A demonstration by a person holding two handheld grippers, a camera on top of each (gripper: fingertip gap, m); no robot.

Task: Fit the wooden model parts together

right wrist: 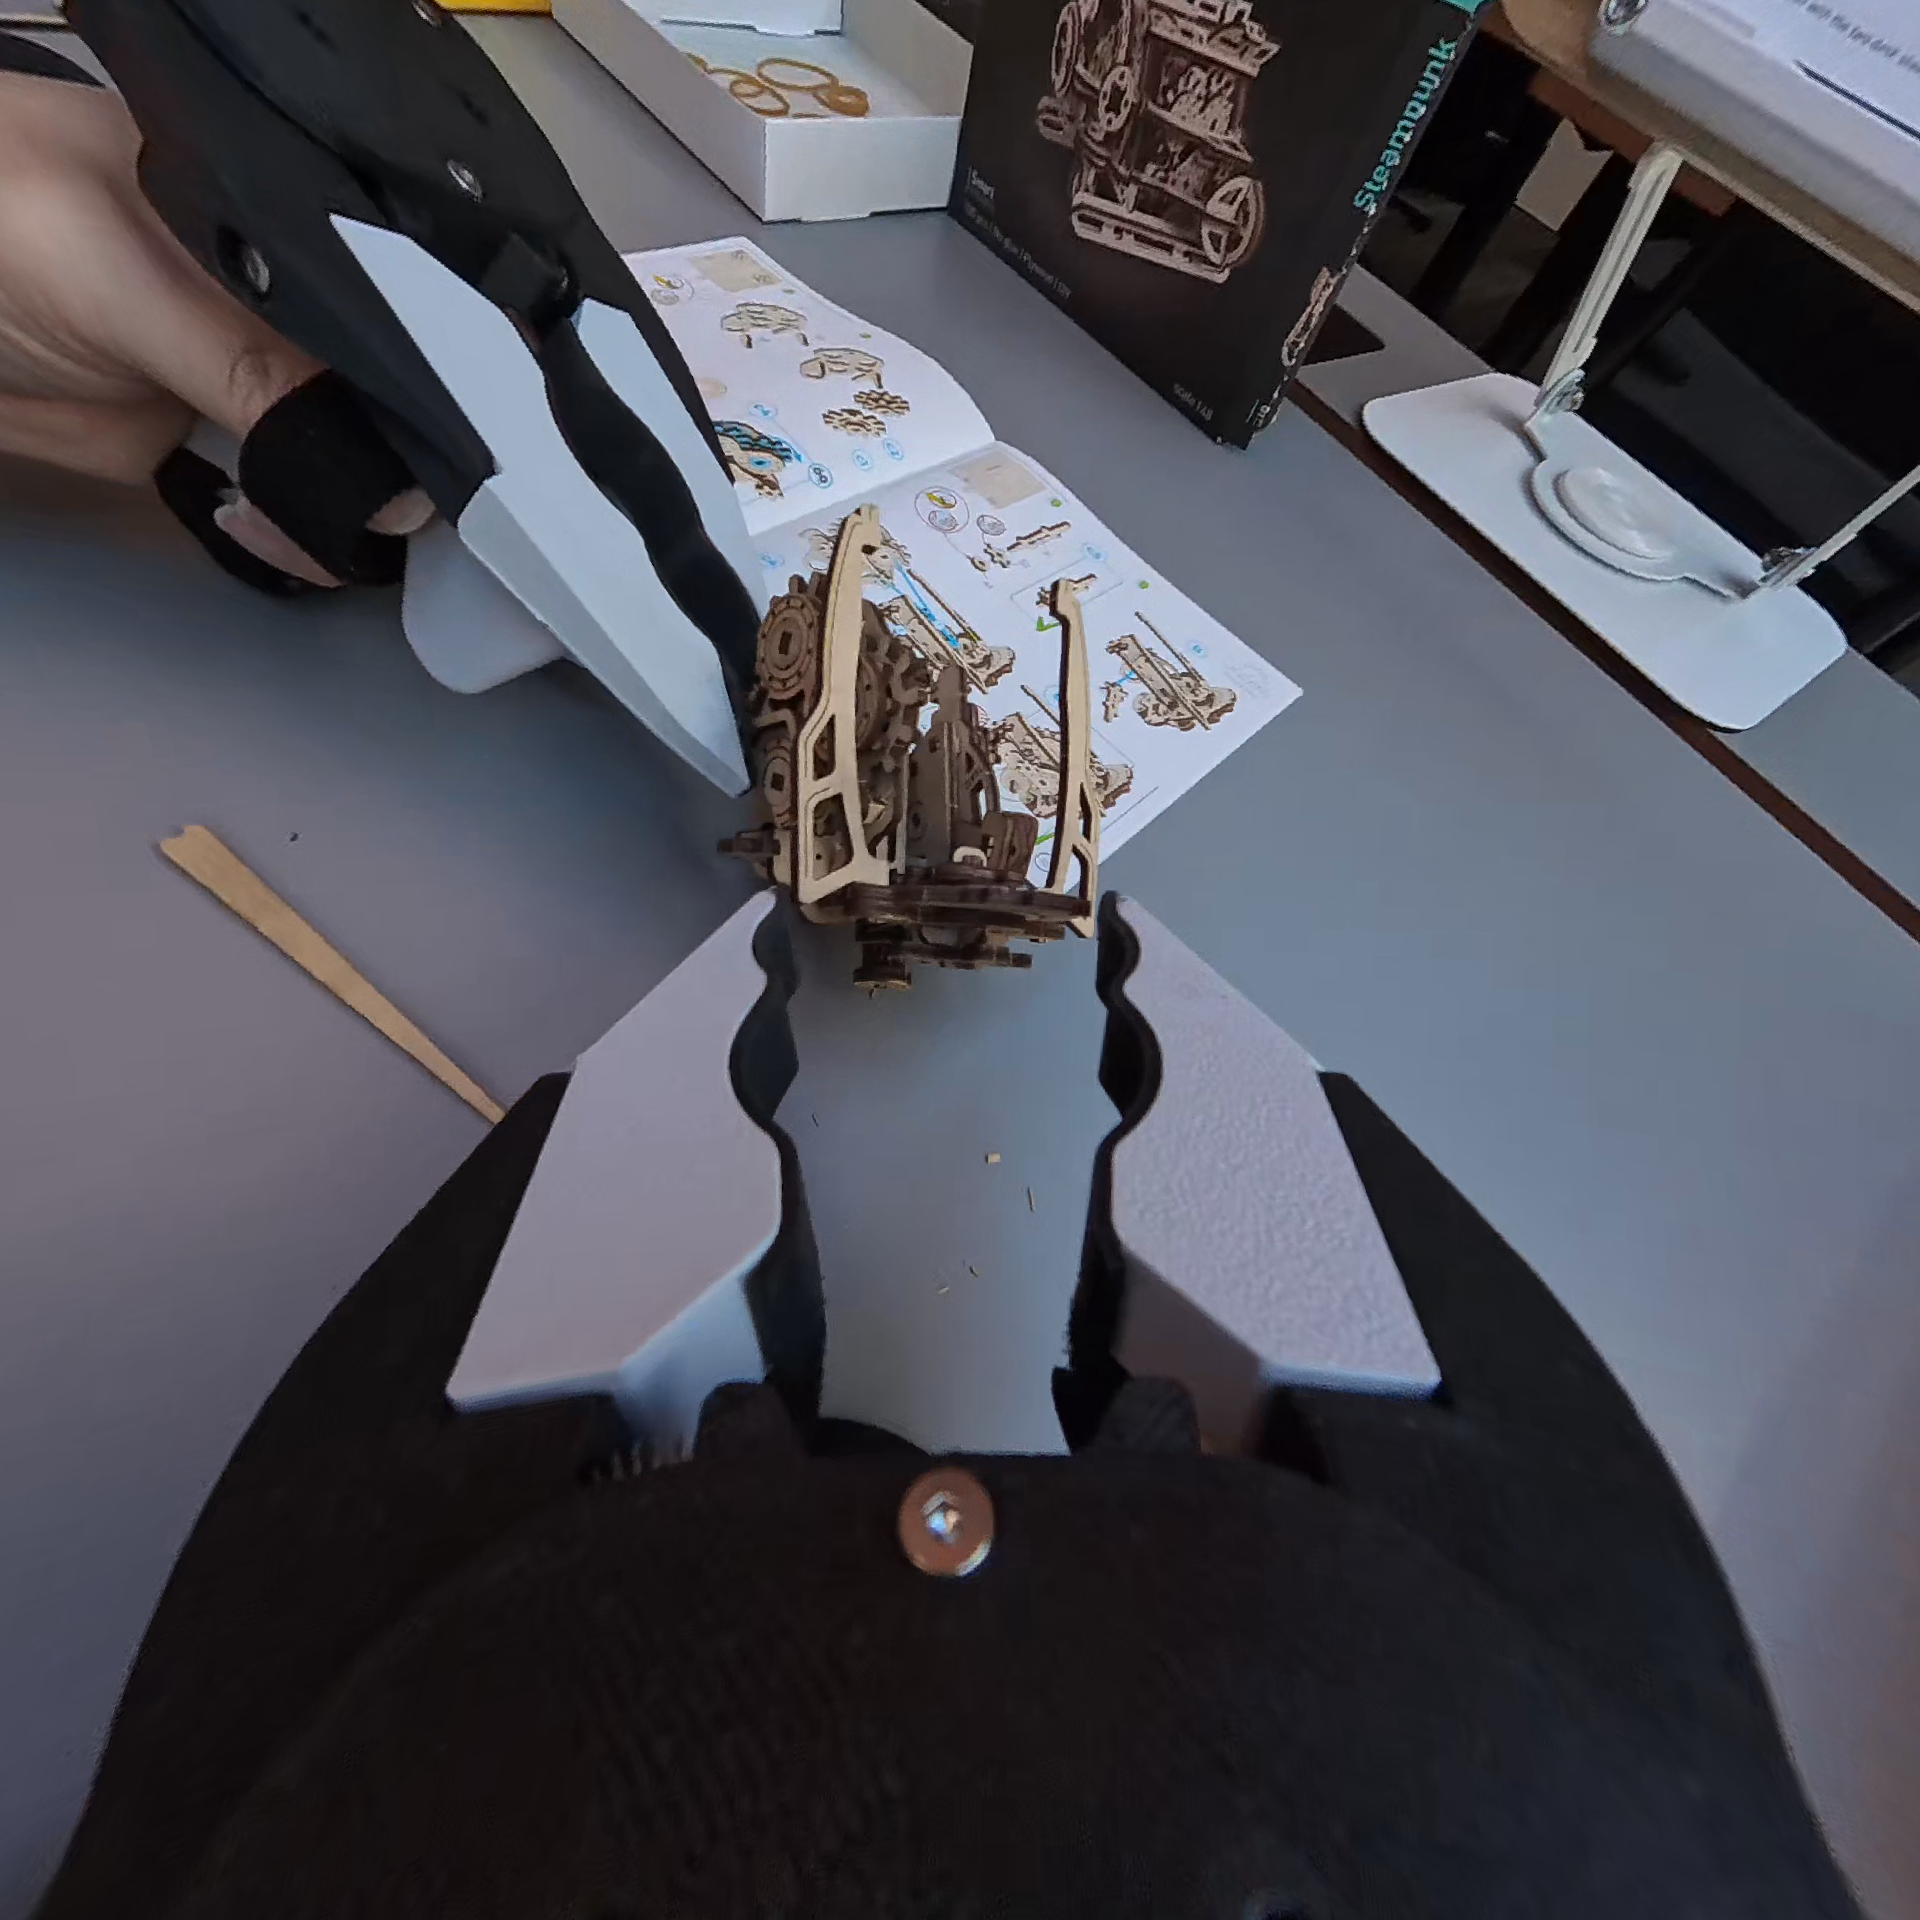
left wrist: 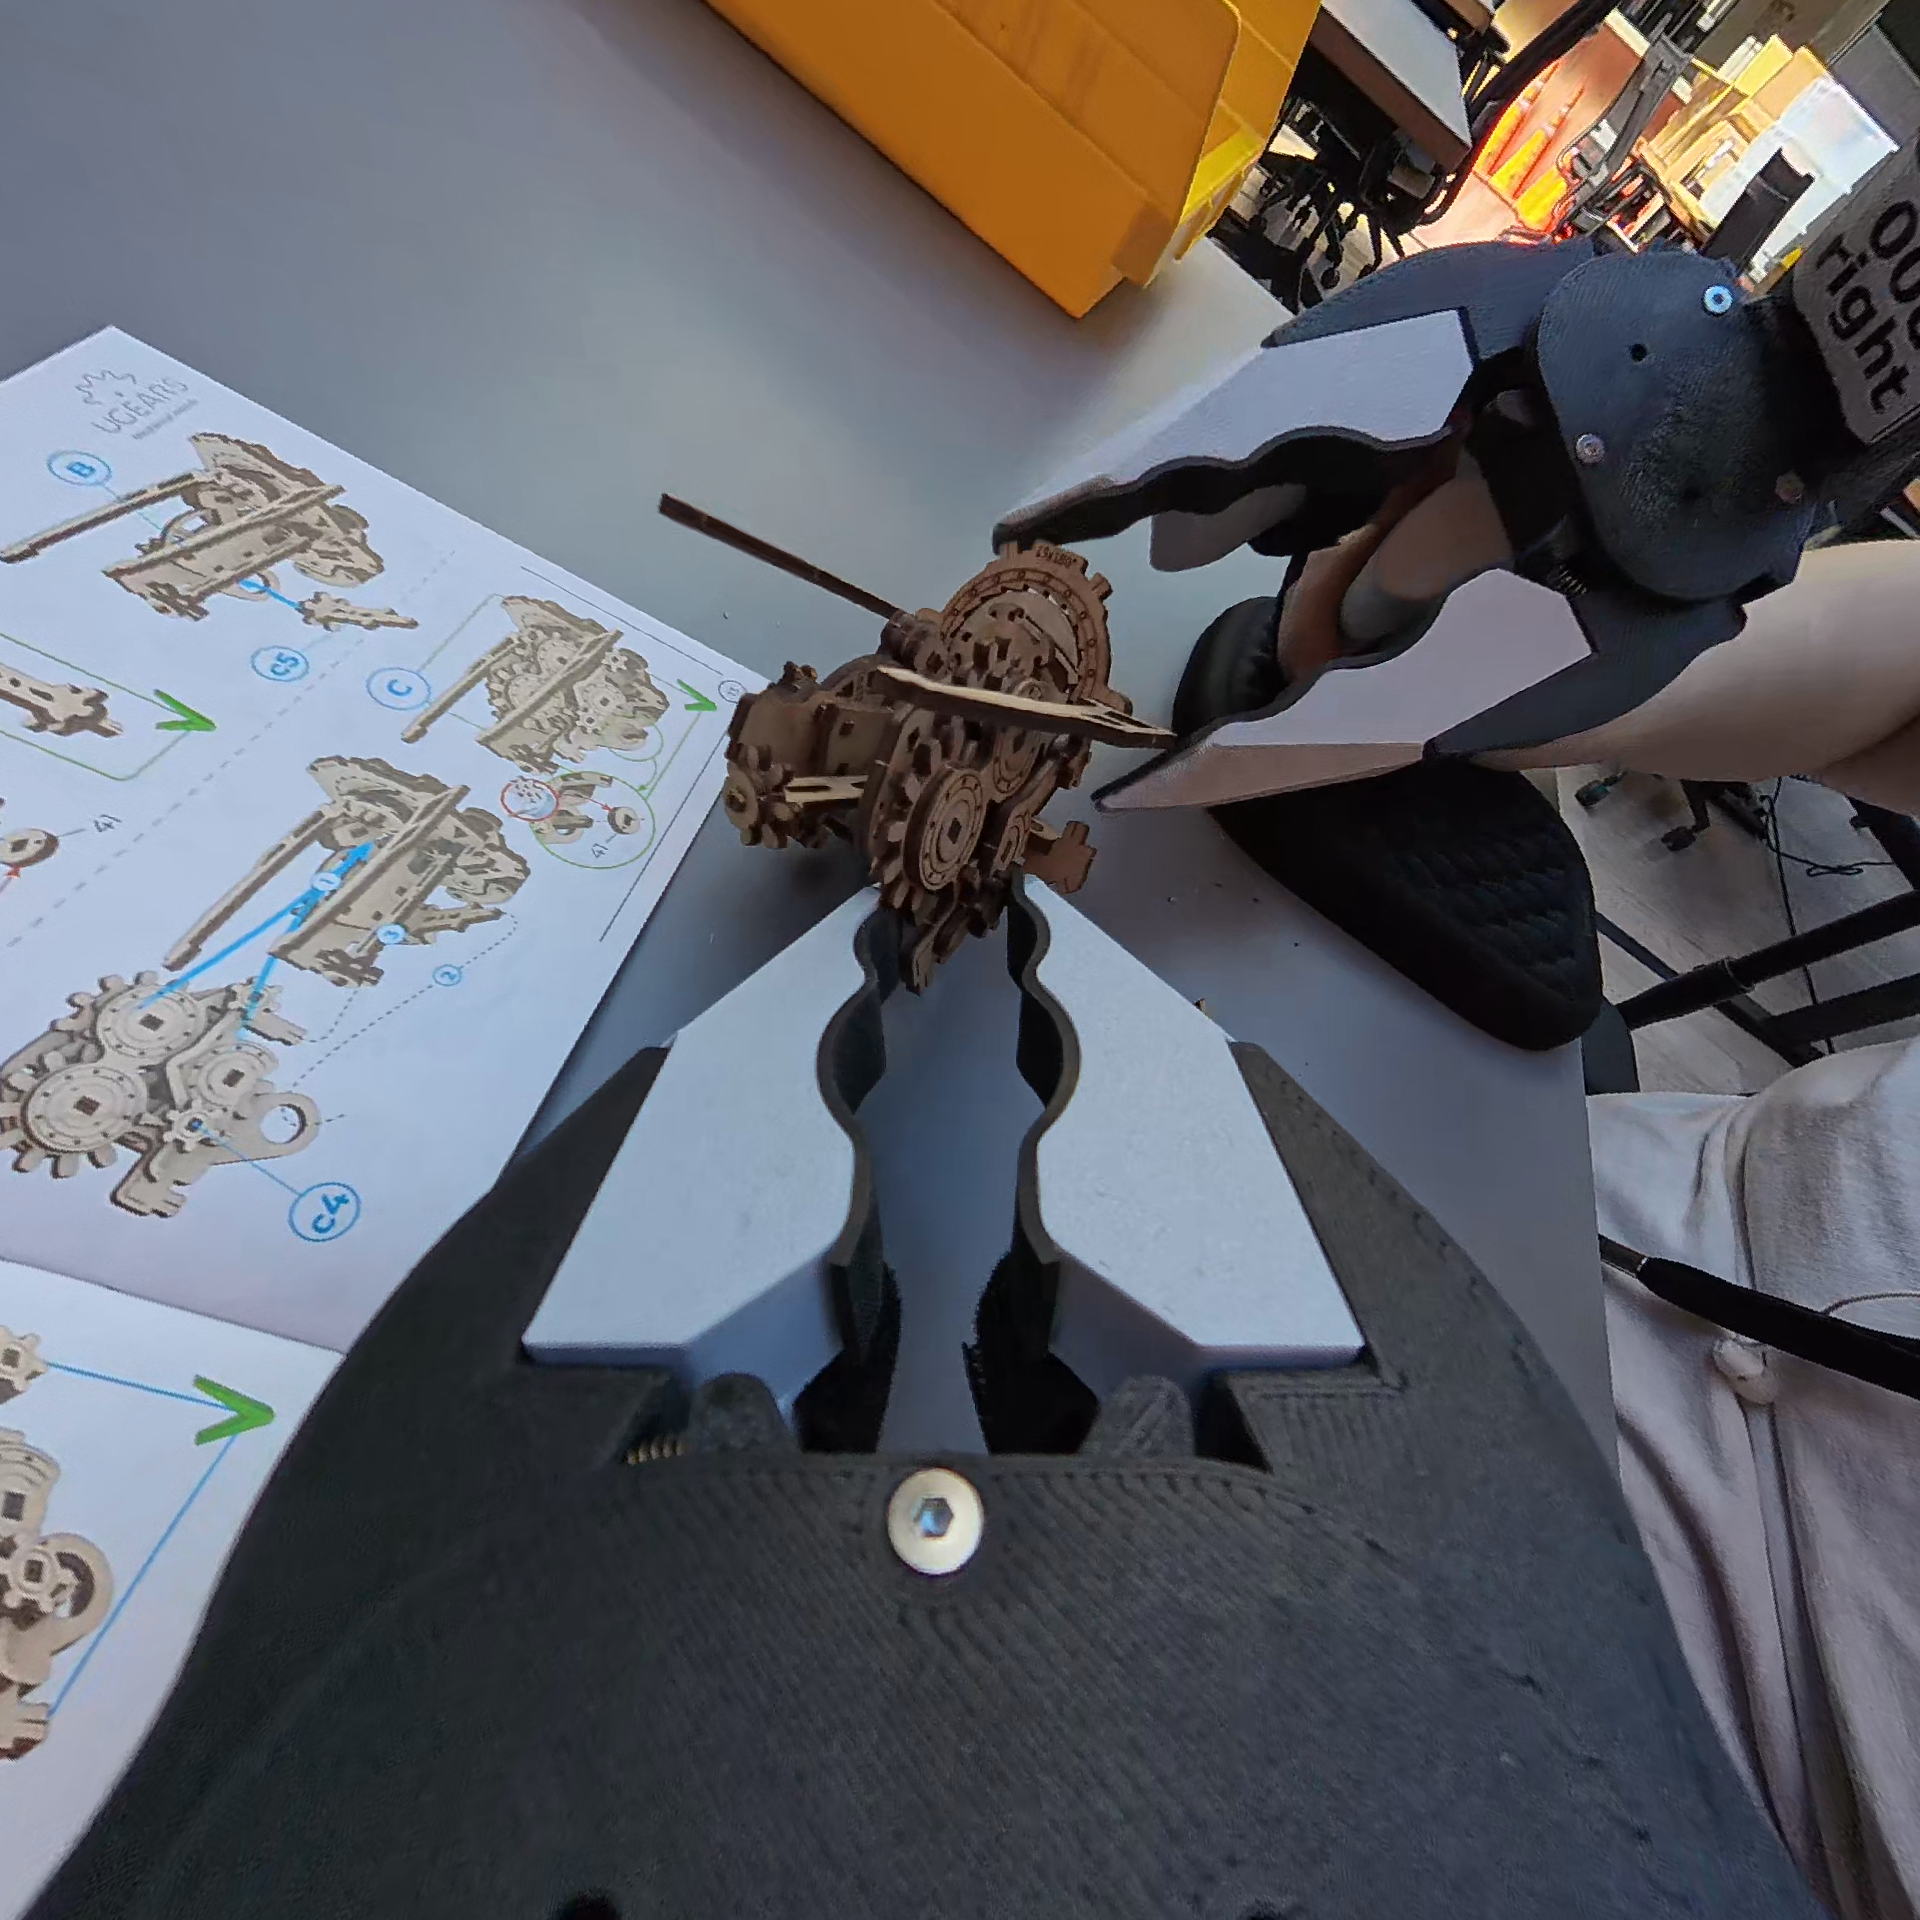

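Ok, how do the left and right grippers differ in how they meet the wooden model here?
The left gripper has its jaws narrow, pinching a gear at the edge of the wooden model; the right gripper has its jaws spread wide across the model's base plate. The left appears to hold it; whether the right presses or only brackets it is unclear. Both meet the model at their fingertips.

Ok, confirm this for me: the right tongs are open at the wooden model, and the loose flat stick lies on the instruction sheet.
Not quite. The loose flat stick lies on the bare grey table, apart from the instruction sheet, as the right wrist view shows. The right tongs are indeed open at the wooden model.
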